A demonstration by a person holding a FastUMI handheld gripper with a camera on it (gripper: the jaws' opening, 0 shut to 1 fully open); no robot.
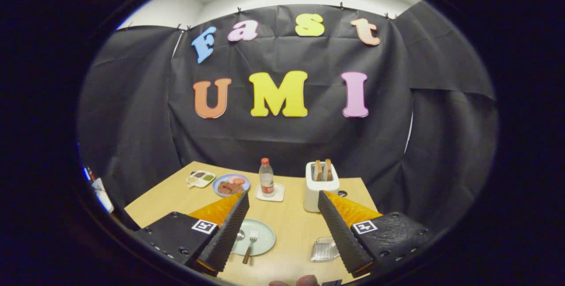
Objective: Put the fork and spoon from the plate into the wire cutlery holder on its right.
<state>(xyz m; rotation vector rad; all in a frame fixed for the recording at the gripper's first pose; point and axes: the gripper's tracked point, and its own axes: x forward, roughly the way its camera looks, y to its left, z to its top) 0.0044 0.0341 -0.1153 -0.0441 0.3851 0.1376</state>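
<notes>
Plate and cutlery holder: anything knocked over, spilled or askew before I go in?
Nothing stands out. The fork and spoon lie on the plate, the wire cutlery holder sits flat to its right, and the gripper is open above the table.

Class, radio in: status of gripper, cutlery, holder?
Gripper open, high over table. Fork and spoon on plate. Wire holder empty, right of plate. Nothing between.

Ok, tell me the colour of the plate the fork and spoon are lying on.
Pale green, seen in the gripper view: the plate lies between the open gripper's fingers, partly behind one.
</notes>
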